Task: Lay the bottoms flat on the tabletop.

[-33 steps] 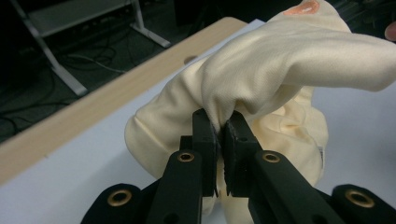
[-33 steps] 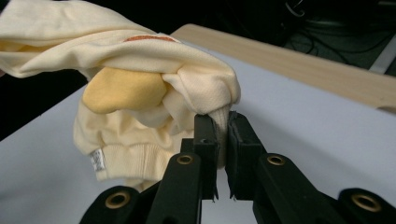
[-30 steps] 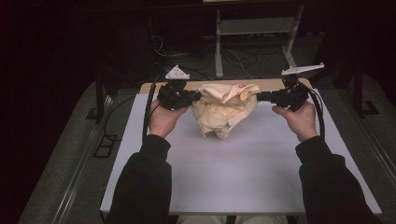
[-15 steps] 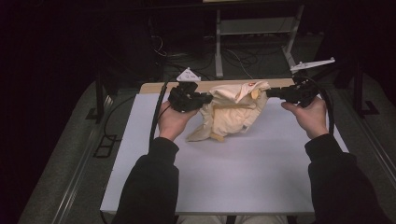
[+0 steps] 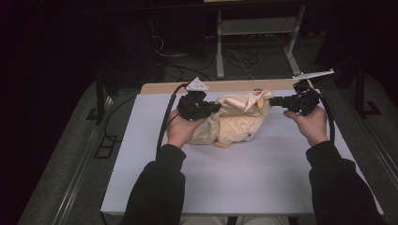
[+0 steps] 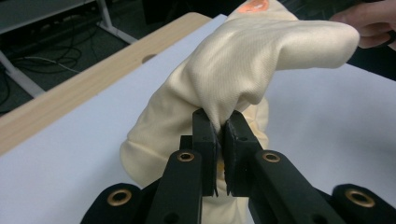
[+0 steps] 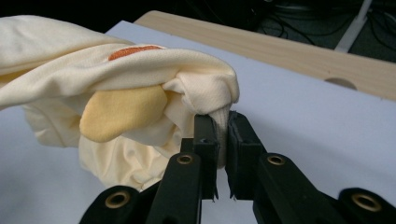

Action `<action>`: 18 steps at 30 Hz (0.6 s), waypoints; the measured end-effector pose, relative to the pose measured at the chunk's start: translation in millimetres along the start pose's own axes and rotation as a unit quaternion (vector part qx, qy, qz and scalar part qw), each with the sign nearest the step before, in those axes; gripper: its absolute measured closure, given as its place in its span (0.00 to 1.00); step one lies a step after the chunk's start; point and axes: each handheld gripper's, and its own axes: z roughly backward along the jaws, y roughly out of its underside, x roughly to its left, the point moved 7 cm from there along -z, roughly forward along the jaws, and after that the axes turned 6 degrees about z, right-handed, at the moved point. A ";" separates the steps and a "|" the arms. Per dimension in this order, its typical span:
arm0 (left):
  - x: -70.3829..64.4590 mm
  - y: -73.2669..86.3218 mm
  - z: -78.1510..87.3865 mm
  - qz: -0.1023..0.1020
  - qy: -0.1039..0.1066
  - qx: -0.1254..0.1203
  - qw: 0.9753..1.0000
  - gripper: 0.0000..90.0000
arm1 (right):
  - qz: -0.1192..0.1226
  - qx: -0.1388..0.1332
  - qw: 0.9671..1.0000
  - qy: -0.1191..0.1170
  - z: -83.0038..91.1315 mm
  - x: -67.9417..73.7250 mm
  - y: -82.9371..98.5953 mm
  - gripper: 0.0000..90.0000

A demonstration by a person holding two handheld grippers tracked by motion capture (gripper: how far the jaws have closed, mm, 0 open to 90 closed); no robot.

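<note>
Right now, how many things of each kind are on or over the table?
Cream garment: 1
Hand-held grippers: 2, the left hand-held gripper and the right hand-held gripper, both clamped on the garment
White table cover: 1
Total: 4

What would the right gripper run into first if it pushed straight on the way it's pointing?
The cream garment itself: the right gripper is already shut on a fold of it, and the bunched cloth lies directly ahead. Beyond that, roughly in line, is the left gripper, though depth is hard to judge.

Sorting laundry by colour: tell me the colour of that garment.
Pale cream garment with yellow and orange patches, best in the right gripper view.
</note>
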 end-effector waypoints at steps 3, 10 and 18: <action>-6.4 8.8 -10.2 0.004 0.015 0.007 1.000 0.92 | -0.011 0.010 1.000 0.002 -8.8 -5.8 11.5 0.92; -12.6 27.4 -26.3 0.008 0.027 0.026 0.999 0.92 | -0.020 0.021 1.000 0.000 -19.1 -10.7 30.1 0.92; -34.8 42.3 -43.5 0.001 0.053 0.040 0.998 0.92 | -0.029 0.047 0.998 0.007 -26.2 -17.2 54.7 0.91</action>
